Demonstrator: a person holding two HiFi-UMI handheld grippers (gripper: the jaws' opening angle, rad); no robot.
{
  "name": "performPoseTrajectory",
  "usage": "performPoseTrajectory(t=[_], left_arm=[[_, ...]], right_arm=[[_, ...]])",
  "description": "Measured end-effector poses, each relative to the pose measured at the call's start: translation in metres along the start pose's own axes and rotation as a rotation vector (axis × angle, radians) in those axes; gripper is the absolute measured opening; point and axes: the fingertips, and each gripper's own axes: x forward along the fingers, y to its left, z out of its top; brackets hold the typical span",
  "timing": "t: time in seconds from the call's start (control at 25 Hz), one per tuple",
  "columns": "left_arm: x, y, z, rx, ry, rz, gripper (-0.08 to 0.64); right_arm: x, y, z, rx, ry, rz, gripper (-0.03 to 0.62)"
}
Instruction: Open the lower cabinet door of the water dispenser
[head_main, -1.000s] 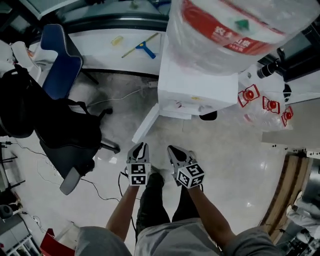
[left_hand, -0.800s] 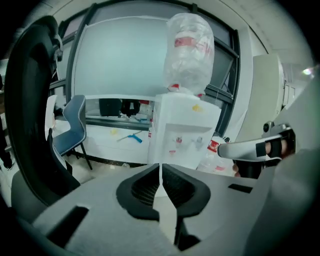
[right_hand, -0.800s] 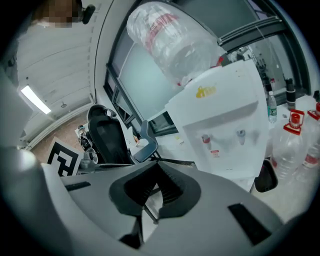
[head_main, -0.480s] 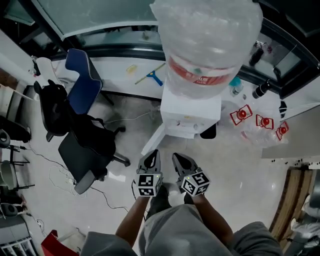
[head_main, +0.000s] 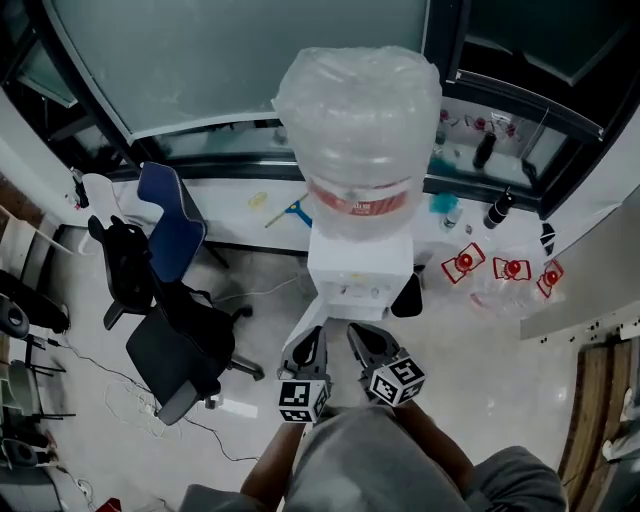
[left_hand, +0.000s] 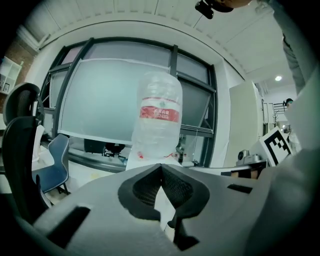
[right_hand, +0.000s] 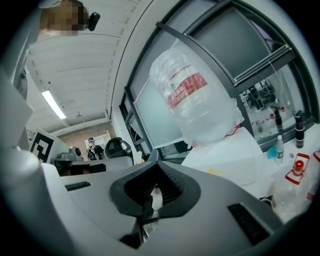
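The white water dispenser (head_main: 358, 268) stands ahead of me, topped by a big plastic-wrapped bottle (head_main: 358, 130) with a red label. Its lower cabinet door (head_main: 298, 326) stands swung out to the left, seen edge-on. My left gripper (head_main: 311, 340) and right gripper (head_main: 358, 334) hover side by side in front of the dispenser, both shut and empty, touching nothing. In the left gripper view the closed left gripper (left_hand: 161, 168) points at the bottle (left_hand: 157, 120). The right gripper view shows the closed right gripper (right_hand: 156, 168) below the bottle (right_hand: 195, 97).
A black office chair (head_main: 178, 345) and a blue chair (head_main: 168, 215) stand to the left, with cables on the floor by them. Bottles with red caps (head_main: 465, 262) lie right of the dispenser. A squeegee (head_main: 290, 210) rests on the white ledge behind.
Both grippers and the head view have risen. The dispenser, cut off at the top edge before, now shows whole and smaller, bottle included. The grippers stay side by side.
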Motion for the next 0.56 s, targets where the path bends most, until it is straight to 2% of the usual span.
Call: performPoseTrajectory(t=[0.16, 0.36, 0.56], left_arm=[[0.001, 0.002, 0.012, -0.004, -0.032, -0.022, 0.009], [0.002, -0.004, 0.026, 0.026, -0.062, -0.025, 0.009], [0.009, 0.011, 0.044, 0.034, -0.094, -0.033, 0.009]], right_arm=[[0.006, 0.006, 0.010, -0.021, -0.023, 0.008, 0.009], [0.004, 0.005, 0.021, -0.036, -0.057, 0.020, 0.009], [0.023, 0.010, 0.039, -0.064, -0.078, 0.028, 0.009]])
